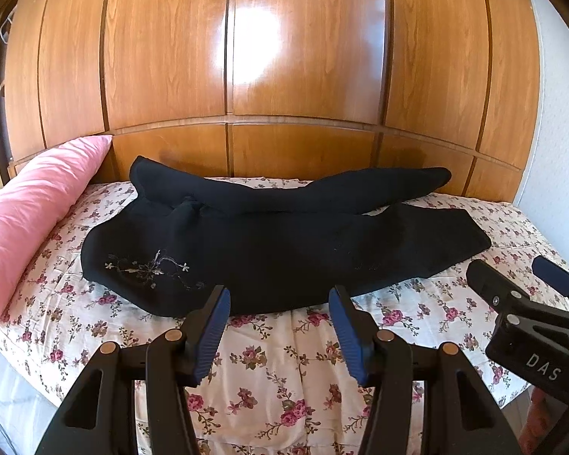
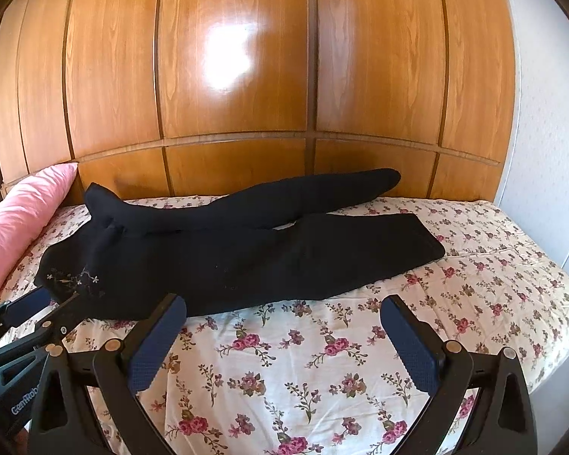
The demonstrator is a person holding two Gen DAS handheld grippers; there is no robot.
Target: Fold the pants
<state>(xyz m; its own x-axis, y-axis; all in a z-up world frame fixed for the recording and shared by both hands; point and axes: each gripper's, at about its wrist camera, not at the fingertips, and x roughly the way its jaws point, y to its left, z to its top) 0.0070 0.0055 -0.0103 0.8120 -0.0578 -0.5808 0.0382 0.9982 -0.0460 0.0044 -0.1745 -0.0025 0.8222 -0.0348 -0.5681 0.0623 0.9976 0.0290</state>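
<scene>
Your left gripper [image 1: 279,299] is spread wide with nothing between its blue ribbed pads [image 1: 213,335], hovering over the floral-print bedsheet [image 1: 277,371] just short of the near edge of the black fabric pants [image 1: 277,250]. Your right gripper [image 2: 283,305] is spread wide too, nothing in it, also just short of that edge; in the left wrist view it sits at 4 o'clock, clear of the cloth. The pants lie across the bed, waist end toward 9 o'clock with pale floral embroidery [image 1: 148,265] on the near hip, legs running toward 3 o'clock. The near leg lies flat on the sheet, its cuff around 3 o'clock. The far leg [image 2: 284,197] is bunched and raised, angling up toward 1 o'clock, its end at the foot of the glossy wooden panelled headboard [image 1: 284,57]; whether it touches the wood I can't tell. The legs cross near the crotch and split apart toward the cuffs. A pink pillow [image 1: 30,220] leans at 9 o'clock, beside the waist end. Neither gripper is touching the pants.
</scene>
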